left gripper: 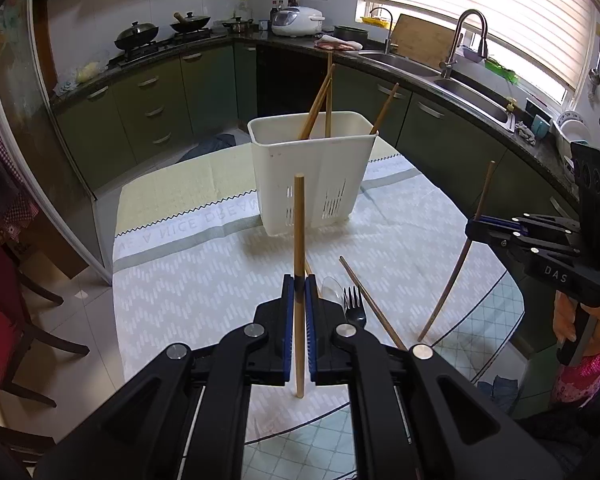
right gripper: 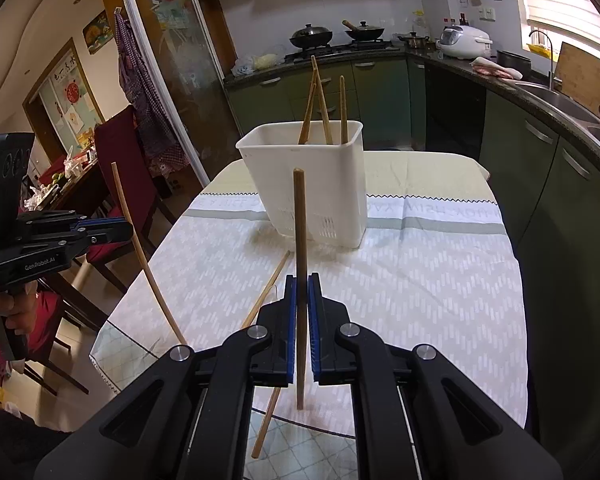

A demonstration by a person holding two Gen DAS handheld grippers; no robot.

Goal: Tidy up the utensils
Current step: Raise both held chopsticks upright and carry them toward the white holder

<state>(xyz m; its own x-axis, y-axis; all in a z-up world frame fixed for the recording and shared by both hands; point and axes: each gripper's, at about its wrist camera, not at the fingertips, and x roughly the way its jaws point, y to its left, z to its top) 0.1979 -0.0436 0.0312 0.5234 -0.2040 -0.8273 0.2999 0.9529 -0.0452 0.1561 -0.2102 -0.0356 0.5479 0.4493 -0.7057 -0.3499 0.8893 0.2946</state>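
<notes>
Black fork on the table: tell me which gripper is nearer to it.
Left, it seems. The left gripper hangs just left of the black fork, almost over it; the right gripper stands farther off to its right.

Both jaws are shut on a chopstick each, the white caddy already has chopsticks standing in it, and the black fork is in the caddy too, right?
Not the fork. In the left wrist view the black fork lies on the tablecloth beside the left gripper, not in the white caddy. The rest holds: each gripper, including the right gripper, is shut on a chopstick, and chopsticks stand in the caddy.
</notes>
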